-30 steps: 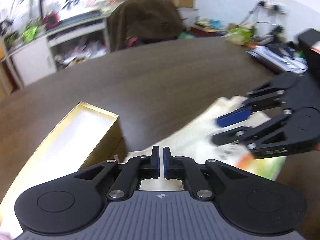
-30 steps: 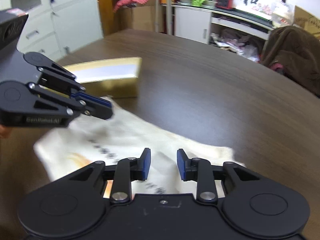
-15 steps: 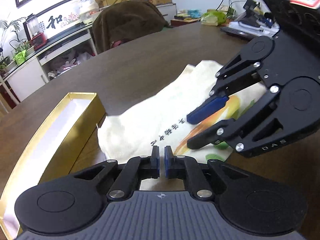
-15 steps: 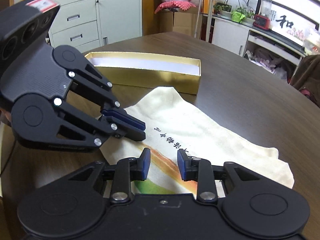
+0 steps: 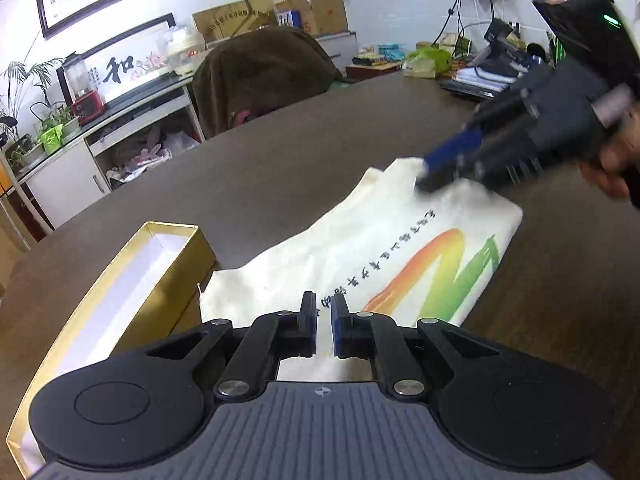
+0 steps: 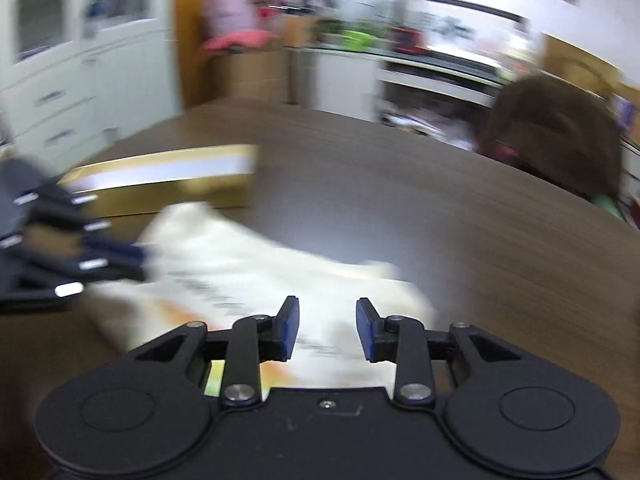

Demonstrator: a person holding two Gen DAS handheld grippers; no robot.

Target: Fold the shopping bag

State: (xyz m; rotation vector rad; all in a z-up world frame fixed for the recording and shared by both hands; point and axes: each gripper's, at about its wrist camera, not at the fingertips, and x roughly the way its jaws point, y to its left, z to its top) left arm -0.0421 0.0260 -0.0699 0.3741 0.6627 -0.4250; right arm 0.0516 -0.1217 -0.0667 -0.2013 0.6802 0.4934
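A cream cloth shopping bag [image 5: 360, 248] with an orange-and-green logo and a line of dark characters lies flat on the dark brown table [image 5: 280, 168]. My left gripper [image 5: 323, 304] hovers over the bag's near edge, its jaws almost together with nothing gripped. In the left wrist view my right gripper [image 5: 424, 176], held by a hand, is blurred at the bag's far corner. In its own blurred view the right gripper [image 6: 327, 320] stands over the bag [image 6: 240, 264], its jaws opening with nothing pressed between them. The left gripper [image 6: 132, 256] shows at the left edge.
An open gold box [image 5: 132, 280] with a white inside lies just left of the bag, also visible as the gold box [image 6: 168, 184] behind it. A chair under a brown cover [image 5: 260, 72] stands at the far table edge. Papers and clutter [image 5: 480, 76] sit far right.
The right gripper has swung from over the bag's middle out to its far right corner, blurring its view. The left gripper has drawn back, so more of the bag shows.
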